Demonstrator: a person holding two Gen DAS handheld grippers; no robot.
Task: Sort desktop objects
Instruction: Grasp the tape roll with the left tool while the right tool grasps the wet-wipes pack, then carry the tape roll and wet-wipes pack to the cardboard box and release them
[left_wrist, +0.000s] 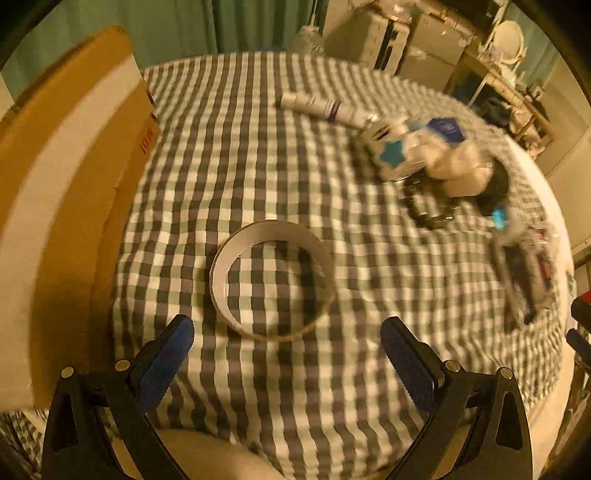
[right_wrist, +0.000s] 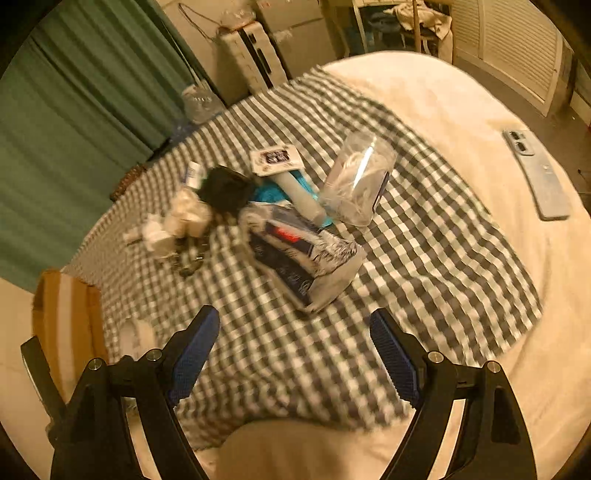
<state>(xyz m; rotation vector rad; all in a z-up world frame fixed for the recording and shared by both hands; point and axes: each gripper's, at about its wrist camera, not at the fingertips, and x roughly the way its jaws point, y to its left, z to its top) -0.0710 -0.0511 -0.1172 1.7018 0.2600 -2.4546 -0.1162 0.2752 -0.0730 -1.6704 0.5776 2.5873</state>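
Observation:
A large tape ring (left_wrist: 272, 280) lies flat on the checked cloth (left_wrist: 236, 147), just ahead of my open, empty left gripper (left_wrist: 288, 345). A white tube (left_wrist: 325, 107) lies further back. A pile of small items (left_wrist: 424, 155) sits at the right. In the right wrist view my right gripper (right_wrist: 293, 343) is open and empty above the cloth (right_wrist: 424, 266). Ahead of it lie a printed packet (right_wrist: 303, 254), a clear plastic jar (right_wrist: 356, 181) on its side, a white tube (right_wrist: 301, 195), a card (right_wrist: 275, 158), a black clump (right_wrist: 225, 190) and white bits (right_wrist: 173, 225).
A cardboard box (left_wrist: 70, 177) stands at the left of the cloth; it also shows in the right wrist view (right_wrist: 66, 325). A phone (right_wrist: 537, 173) lies on the cream bedding at the right. Green curtains (right_wrist: 74, 110) and furniture stand behind.

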